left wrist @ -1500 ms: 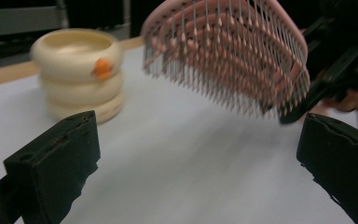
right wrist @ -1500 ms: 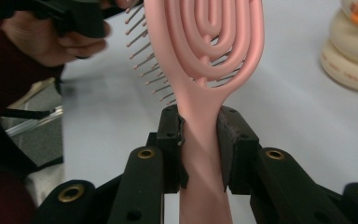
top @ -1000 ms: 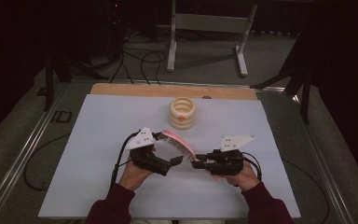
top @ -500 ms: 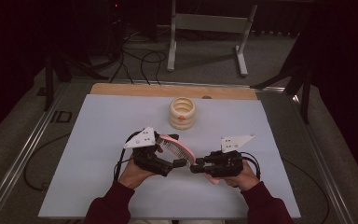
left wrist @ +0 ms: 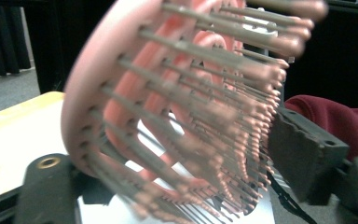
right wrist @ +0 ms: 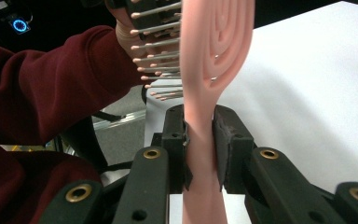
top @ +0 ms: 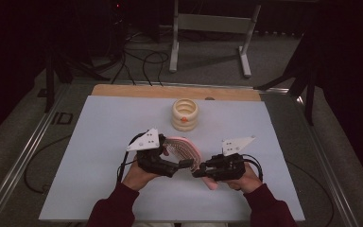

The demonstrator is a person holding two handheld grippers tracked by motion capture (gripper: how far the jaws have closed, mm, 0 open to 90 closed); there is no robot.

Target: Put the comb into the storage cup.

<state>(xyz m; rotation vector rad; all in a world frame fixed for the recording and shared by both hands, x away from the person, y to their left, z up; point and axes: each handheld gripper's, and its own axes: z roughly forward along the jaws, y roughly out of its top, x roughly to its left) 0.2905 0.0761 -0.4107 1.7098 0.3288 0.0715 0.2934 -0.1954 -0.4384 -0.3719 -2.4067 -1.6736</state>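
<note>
One pink hairbrush [top: 185, 147], right gripper [top: 199, 171] clamped on its handle, left gripper [top: 188, 163] jaws wide around the bristles, one stack of cream rings [top: 185, 114] far behind.

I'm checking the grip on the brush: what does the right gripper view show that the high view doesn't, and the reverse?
Right gripper view: the right tongs pinch the pink brush at its neck, pads tight on both sides, bristles pointing toward a red sleeve. High view: a cream ring stack behind both hands, and the left tongs at the brush head. Both: brush, white table.
</note>
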